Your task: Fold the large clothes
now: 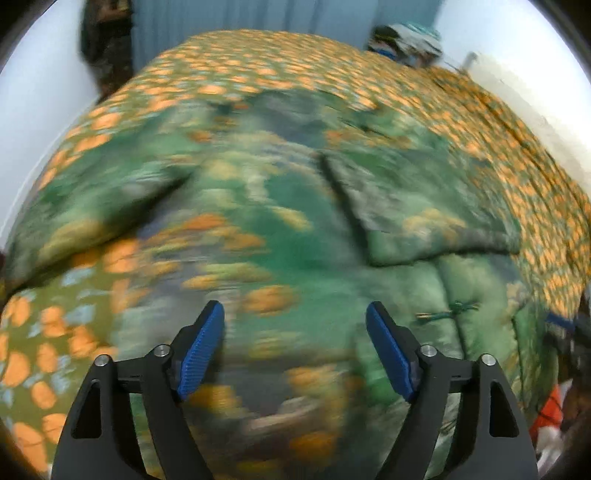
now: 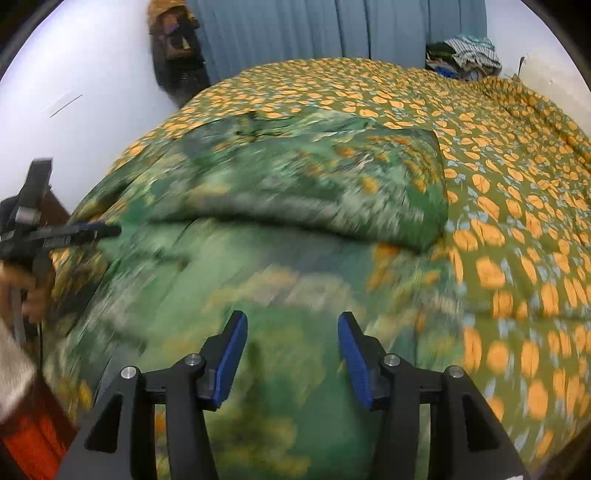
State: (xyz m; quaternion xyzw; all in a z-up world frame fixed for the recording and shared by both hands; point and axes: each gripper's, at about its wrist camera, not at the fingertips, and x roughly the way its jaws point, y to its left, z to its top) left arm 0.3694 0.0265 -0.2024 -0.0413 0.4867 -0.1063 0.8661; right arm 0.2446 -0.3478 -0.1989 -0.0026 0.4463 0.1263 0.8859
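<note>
While both grippers hang spread and empty above it, the green patterned garment [image 2: 295, 206] lies partly folded on the bed — one flap doubled over its middle, likely just laid down. Left gripper [image 1: 295, 347] and right gripper [image 2: 291, 354] pinch nothing. Orange-spotted bedspread [image 2: 517, 184], blue curtain [image 2: 314, 29] and white walls — a clothes pile [image 2: 465, 55] behind.

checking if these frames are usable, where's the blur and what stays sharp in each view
Left wrist view: the green garment smears with motion, while the left gripper stays crisp. Right wrist view: same smear on the garment, sharp right gripper, clearer bedspread far off. Fisheye bends both.
</note>
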